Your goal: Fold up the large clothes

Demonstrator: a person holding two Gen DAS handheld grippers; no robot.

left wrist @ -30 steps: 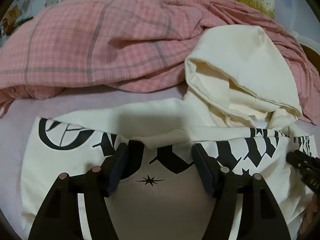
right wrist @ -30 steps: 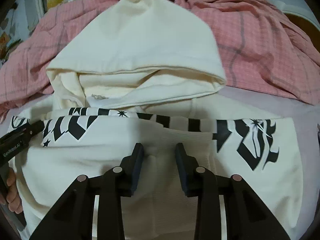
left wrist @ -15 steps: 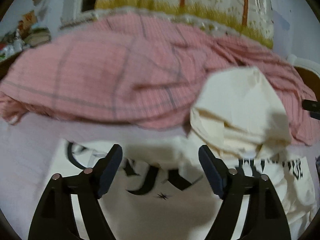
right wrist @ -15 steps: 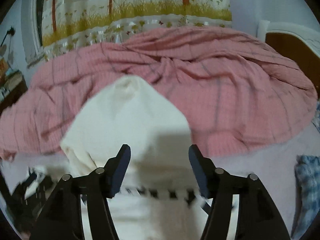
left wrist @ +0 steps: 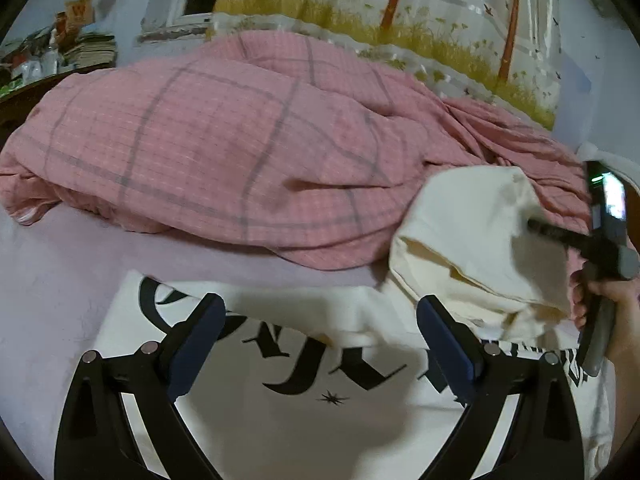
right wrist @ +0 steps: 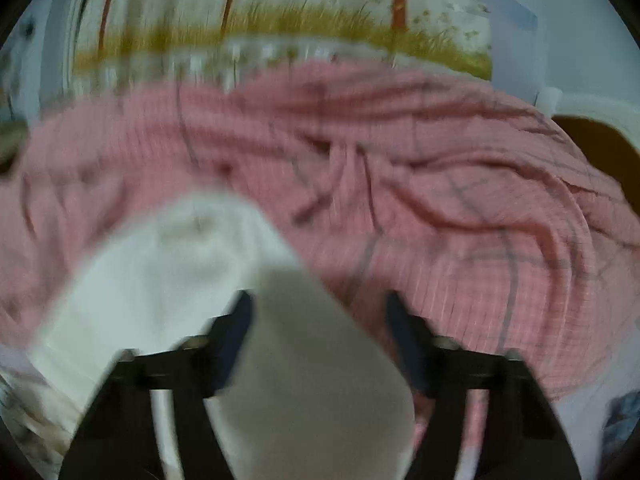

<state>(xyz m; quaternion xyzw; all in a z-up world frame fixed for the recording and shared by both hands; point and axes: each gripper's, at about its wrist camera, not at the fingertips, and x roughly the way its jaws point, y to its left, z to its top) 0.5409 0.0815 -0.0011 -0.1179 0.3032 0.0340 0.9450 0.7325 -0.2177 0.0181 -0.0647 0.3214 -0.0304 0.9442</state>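
Observation:
A cream hoodie with black lettering lies flat on the bed, its hood resting against a pink quilt. My left gripper hovers over the printed chest, jaws wide and still opening, nothing between them. A hand holds my right gripper over the hood at the right edge. In the blurred right wrist view, the right gripper has its jaws closing, with the hood between them. The right pad stands clear of the cloth.
A rumpled pink plaid quilt fills the bed behind the hoodie. Lilac sheet shows at the left. A curtain with trees hangs behind, a cluttered shelf at far left. A brown headboard stands at the right.
The left gripper has risen off the hoodie's chest and its jaws have widened. The right gripper has travelled from the hoodie's body up to the hood.

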